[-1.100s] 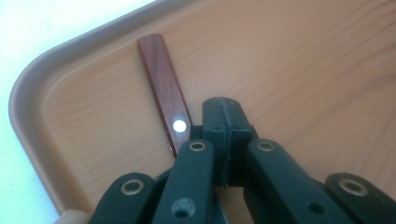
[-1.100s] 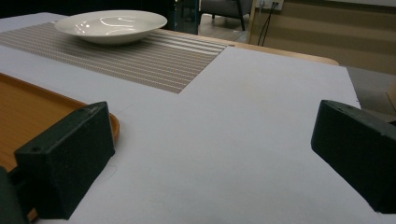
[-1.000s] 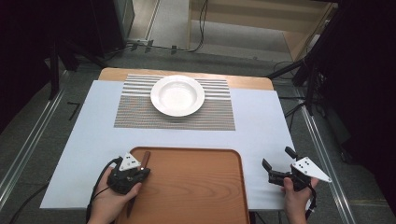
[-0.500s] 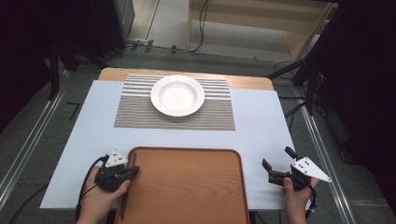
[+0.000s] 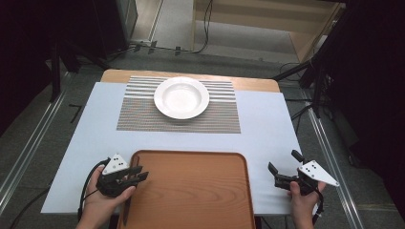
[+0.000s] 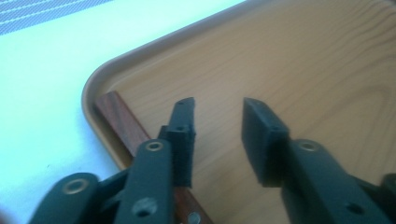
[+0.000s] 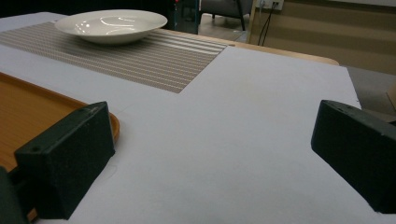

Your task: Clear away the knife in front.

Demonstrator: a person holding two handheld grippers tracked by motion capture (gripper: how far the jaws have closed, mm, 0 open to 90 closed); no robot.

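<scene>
The left gripper (image 5: 136, 174), jaws just parted and pinching nothing, hangs above the dark reddish-brown wooden handle (image 6: 122, 126), which lies along the left inner rim of the orange-brown wooden tray (image 5: 200, 191). The right gripper (image 5: 282, 175) rests spread wide over the white table cover (image 5: 267, 129), empty.

We note even overhead light on table (image 5: 267, 129), dark surroundings; glare on white plate (image 5: 181, 98); near jaws blurred in both gripper views; shadows soft.
</scene>
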